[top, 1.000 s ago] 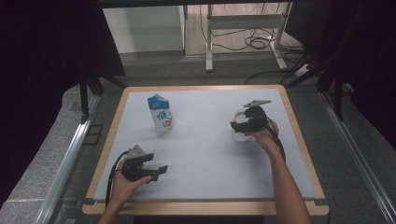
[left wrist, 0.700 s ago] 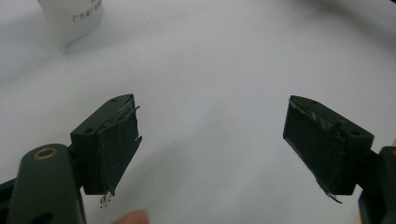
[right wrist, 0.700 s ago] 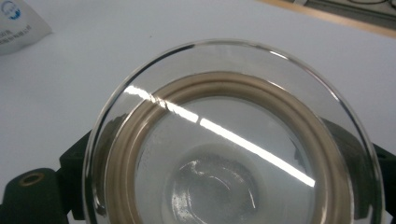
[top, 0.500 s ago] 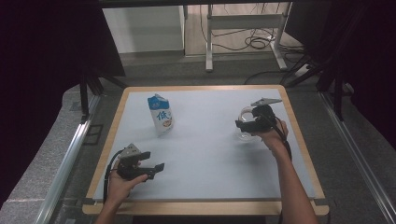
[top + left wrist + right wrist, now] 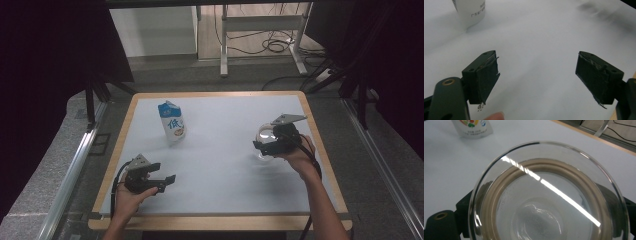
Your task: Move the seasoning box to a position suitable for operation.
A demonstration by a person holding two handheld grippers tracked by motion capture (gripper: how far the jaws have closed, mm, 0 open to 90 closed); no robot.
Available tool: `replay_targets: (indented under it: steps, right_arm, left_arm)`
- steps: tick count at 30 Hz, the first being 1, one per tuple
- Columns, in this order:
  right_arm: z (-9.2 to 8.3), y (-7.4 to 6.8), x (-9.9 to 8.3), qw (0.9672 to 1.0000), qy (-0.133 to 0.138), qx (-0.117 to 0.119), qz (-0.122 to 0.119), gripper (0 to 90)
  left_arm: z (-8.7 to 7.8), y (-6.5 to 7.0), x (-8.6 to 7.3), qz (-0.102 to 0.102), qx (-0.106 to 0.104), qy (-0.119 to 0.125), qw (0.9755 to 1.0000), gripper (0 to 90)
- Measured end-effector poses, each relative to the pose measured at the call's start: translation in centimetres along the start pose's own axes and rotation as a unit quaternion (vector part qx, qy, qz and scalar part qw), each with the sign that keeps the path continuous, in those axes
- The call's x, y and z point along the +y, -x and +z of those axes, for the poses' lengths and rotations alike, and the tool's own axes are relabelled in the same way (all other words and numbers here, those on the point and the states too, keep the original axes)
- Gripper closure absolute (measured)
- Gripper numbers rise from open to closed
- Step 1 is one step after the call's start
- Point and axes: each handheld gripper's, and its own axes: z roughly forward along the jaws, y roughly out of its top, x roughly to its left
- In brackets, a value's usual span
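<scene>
Changes since a second ago: the left gripper (image 5: 159,181) is sitting slightly nearer the front left corner of the table (image 5: 220,222), drawn back toward the person; the right gripper (image 5: 267,145) and the glass (image 5: 263,141) it carries are sitting a little farther toward the right rim than before. The milk carton (image 5: 171,122) is standing where it stood.

Left gripper: held in the left hand (image 5: 131,196), jaws spread wide apart over bare white table, nothing between them. In the left gripper view its two black pads (image 5: 487,79) are showing frayed edges, and the base of the carton (image 5: 471,11) is appearing at the upper left.

Open room: the wide white middle of the table is lying free between the two grippers; the wooden rim is running close behind the left gripper at the front and close beside the right hand (image 5: 296,155) at the right.

Milk carton: standing upright, left of centre toward the far edge, white and blue with printed characters, well apart from both grippers.

Glass: clear, round-rimmed, with a tan band inside the wall and a thick base, seen from above in the right gripper view (image 5: 549,195). The right gripper's jaws are pinching it from both sides, at the right side of the table.
</scene>
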Motion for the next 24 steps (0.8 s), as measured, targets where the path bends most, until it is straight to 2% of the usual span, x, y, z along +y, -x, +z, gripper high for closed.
replay_targets:
  steps: [3, 8, 13, 14, 17, 24]
  right_arm:
    - [-0.2, -0.3, -0.8, 0.9999, -0.012, 0.004, -0.011, 11.6]
    - [-0.6, -0.7, -2.2, 0.9993, -0.027, 0.020, -0.016, 11.6]
    - [-0.1, -0.9, -3.0, 0.9980, -0.046, 0.037, -0.022, 11.5]
    - [0.2, -0.9, -3.1, 0.9973, -0.048, 0.046, -0.030, 11.5]
    - [1.1, -0.5, -3.1, 0.9952, -0.053, 0.074, -0.035, 11.5]
    - [2.7, -0.3, -3.0, 0.9883, -0.064, 0.120, -0.069, 11.5]
  left_arm:
    - [0.1, -0.1, 0.0, -0.001, 0.000, -0.002, 1.0000, 18.2]
    - [0.3, -0.2, -0.2, -0.003, -0.001, -0.004, 1.0000, 18.2]
    - [0.3, -0.3, -0.2, 0.000, -0.004, -0.005, 1.0000, 18.2]
    - [0.3, -0.3, -0.3, 0.000, -0.004, -0.005, 1.0000, 18.2]
    - [0.3, -0.5, -0.3, -0.001, -0.002, -0.006, 1.0000, 18.2]
    - [0.0, -0.8, -0.4, -0.005, 0.008, -0.005, 0.9999, 18.2]
